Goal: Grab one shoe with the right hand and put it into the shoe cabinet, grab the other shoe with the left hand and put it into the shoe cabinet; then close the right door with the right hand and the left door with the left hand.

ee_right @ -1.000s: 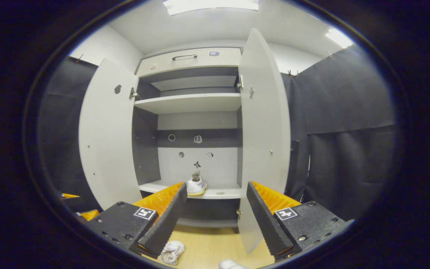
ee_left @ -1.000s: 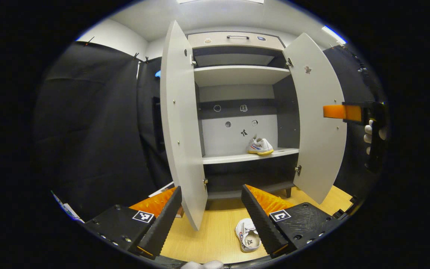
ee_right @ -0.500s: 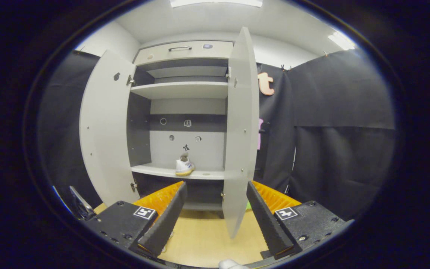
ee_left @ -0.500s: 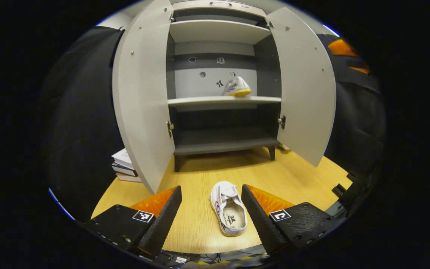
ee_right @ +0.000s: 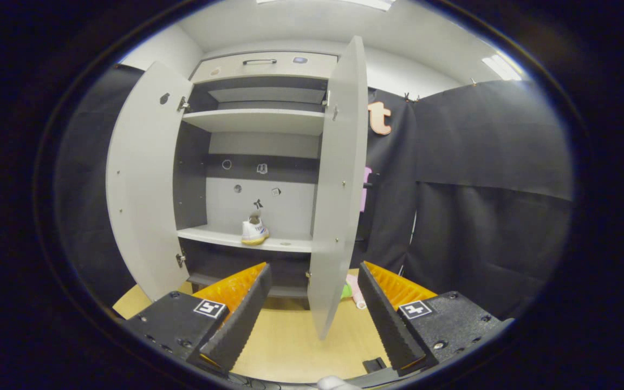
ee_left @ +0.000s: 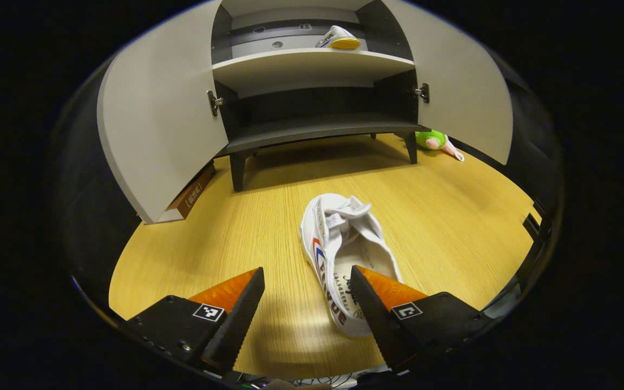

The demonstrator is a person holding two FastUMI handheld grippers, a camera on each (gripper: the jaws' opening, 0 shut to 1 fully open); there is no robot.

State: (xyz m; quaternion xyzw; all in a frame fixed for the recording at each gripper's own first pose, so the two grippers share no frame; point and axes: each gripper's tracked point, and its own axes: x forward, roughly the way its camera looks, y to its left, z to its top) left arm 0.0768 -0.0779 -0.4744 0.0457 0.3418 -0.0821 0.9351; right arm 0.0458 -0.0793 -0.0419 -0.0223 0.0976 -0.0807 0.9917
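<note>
Wooden floor (ee_left: 225, 227) under open shoe cabinet (ee_left: 312, 67), black cloth wall (ee_right: 485, 179) beside.

No legible text on shoe (ee_left: 344, 260).

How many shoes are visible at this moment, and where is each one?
2. One shoe lies on the floor, just ahead of the left hand-held gripper. The other shoe sits on the cabinet's middle shelf.

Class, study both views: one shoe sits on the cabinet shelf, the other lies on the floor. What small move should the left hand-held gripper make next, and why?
Probably lower the open left hand-held gripper a little further over the shoe on the floor and close. One finger already overlaps it, and nothing is gripped yet.
</note>
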